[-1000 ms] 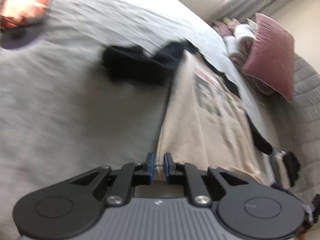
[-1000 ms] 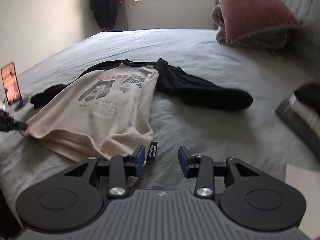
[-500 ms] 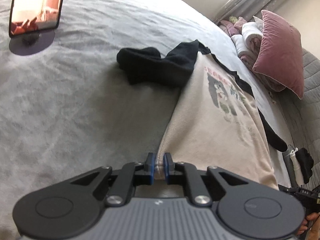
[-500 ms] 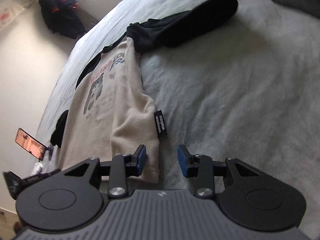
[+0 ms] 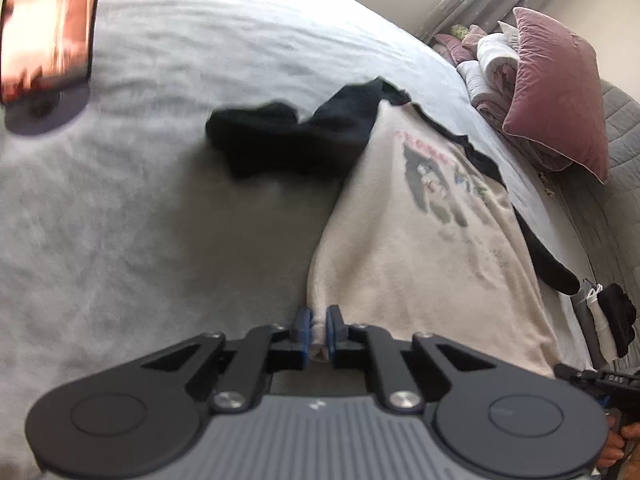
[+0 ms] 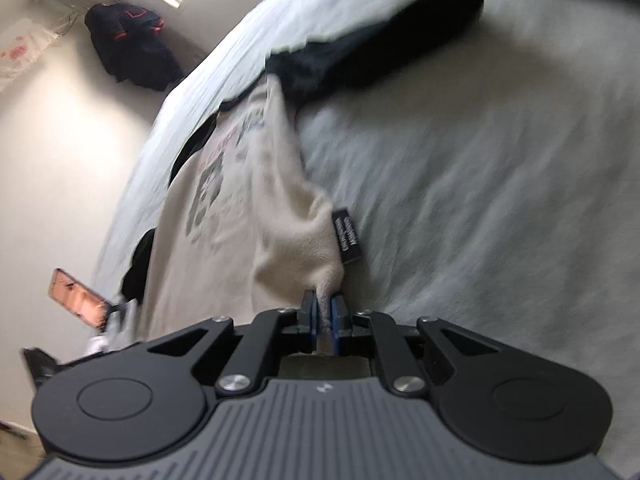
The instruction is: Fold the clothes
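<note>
A cream shirt [image 5: 420, 248] with black sleeves and a printed chest graphic lies face up on the grey bed [image 5: 140, 220]. My left gripper [image 5: 318, 330] is shut on one bottom corner of its hem. The right gripper [image 6: 323, 308] is shut on the other bottom corner of the shirt [image 6: 240, 216], just below a small black label [image 6: 347, 236]. One black sleeve [image 5: 288, 140] is bunched to the left; the other sleeve [image 6: 384, 36] stretches out to the right. The right gripper's tip [image 5: 588, 376] shows at the lower right of the left wrist view.
A phone on a stand [image 5: 48, 36] sits on the bed at the shirt's left. A pink pillow [image 5: 560, 100] and folded bedding [image 5: 492, 64] lie by the headboard. Folded clothes [image 5: 608, 320] rest at the bed's right. A dark jacket [image 6: 128, 44] hangs in the corner.
The right gripper moved in over the shirt's hem corner and shut on it, lifting the fabric a little. The left gripper stayed shut on its corner.
</note>
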Tool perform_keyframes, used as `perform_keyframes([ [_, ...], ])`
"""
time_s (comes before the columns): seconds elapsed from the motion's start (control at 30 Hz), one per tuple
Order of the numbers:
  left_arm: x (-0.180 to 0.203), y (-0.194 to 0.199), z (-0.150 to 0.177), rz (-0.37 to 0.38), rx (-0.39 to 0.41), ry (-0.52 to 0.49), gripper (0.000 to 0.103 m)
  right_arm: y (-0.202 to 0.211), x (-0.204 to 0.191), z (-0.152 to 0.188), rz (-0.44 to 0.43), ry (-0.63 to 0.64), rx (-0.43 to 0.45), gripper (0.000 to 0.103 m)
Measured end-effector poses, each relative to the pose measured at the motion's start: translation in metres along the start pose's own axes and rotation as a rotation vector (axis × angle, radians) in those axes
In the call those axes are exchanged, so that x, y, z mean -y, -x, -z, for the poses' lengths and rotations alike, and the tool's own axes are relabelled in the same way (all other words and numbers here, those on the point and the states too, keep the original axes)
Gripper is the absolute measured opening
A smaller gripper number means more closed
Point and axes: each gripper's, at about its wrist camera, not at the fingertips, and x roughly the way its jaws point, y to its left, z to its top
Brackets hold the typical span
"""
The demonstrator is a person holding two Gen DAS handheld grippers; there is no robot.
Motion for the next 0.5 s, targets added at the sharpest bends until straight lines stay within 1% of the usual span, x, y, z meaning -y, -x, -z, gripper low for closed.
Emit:
perform_keyframes([
  [0.1,0.012,0.021,-0.010,0.022,0.015,-0.019,0.008,0.026,-0.013,-0.006,0.034,0.028,0.043,0.009],
  [0.2,0.028,0.041,-0.013,0.026,0.022,-0.073,0.008,0.051,-0.028,-0.011,0.070,0.063,0.077,0.009],
  [0.33,0.044,0.055,-0.003,0.024,-0.008,-0.145,0.008,0.069,-0.048,-0.012,0.129,0.146,0.063,0.009],
  [0.47,0.046,0.056,0.017,0.004,-0.054,-0.192,0.008,0.076,-0.047,-0.006,0.155,0.184,0.027,0.009],
  [0.5,0.044,0.055,0.022,0.000,-0.066,-0.197,0.008,0.071,-0.048,-0.003,0.162,0.190,0.013,0.009],
])
